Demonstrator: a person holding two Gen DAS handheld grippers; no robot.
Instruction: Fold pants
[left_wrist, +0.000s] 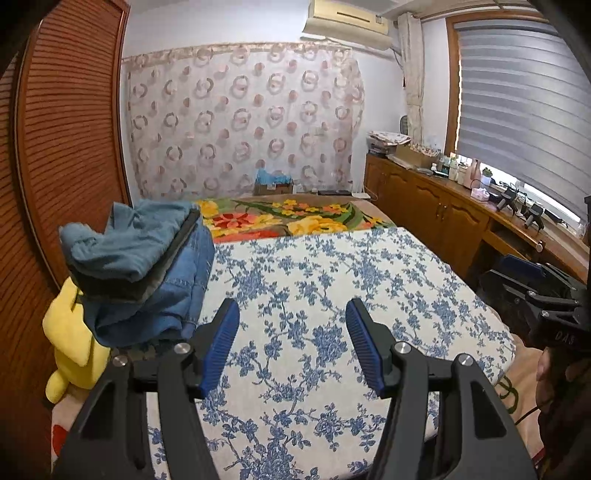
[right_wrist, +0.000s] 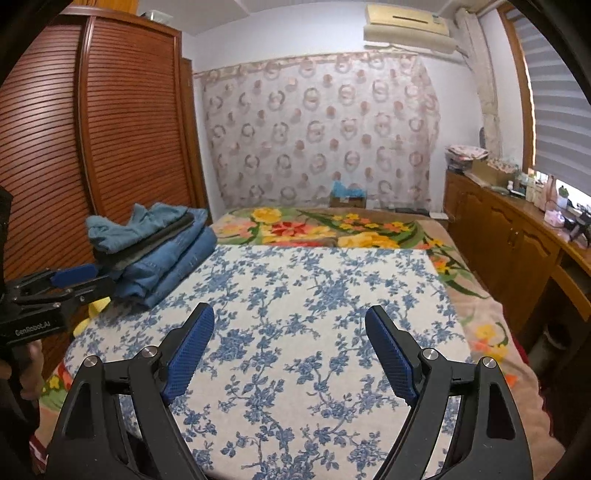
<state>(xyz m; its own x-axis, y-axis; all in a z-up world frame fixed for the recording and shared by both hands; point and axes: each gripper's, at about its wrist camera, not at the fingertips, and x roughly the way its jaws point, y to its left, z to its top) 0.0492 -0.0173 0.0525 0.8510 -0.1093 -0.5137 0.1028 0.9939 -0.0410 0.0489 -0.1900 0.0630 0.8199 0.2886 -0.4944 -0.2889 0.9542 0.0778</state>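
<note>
Blue ribbed pads fill the foreground of both wrist views, and both tools are empty. Left gripper (left_wrist: 291, 343) has its jaws spread apart with nothing between them, hanging over the blue-and-white floral sheet (left_wrist: 325, 280) that covers the near part of the bed. Right gripper (right_wrist: 290, 349) stands wider still, jaws parted and bare, over that same floral sheet, with only the printed cloth showing between its pads. In the right wrist view the left tool also shows from the side at the left edge, close beside the stack of clothes, with a person's hand (right_wrist: 31, 360) wrapped around its handle. Out from there, the pants (right_wrist: 166, 266) are folded denim, lying at the left edge of the sheet with a dark folded garment (right_wrist: 147, 242) on top and a crumpled teal cloth (right_wrist: 136, 223) crowning the pile. Just beside the stack, at the bed's left edge, a yellow plush toy (left_wrist: 72, 339) leans toward the slatted wooden wardrobe (left_wrist: 66, 147). Beyond the sheet lies a bright flowered blanket (left_wrist: 291, 218), then a circle-patterned curtain (left_wrist: 243, 125) on the far wall with an air conditioner (left_wrist: 347, 22) above it. Along the right runs a wooden cabinet (left_wrist: 436, 210) cluttered with small items under a window blind (left_wrist: 517, 110).
</note>
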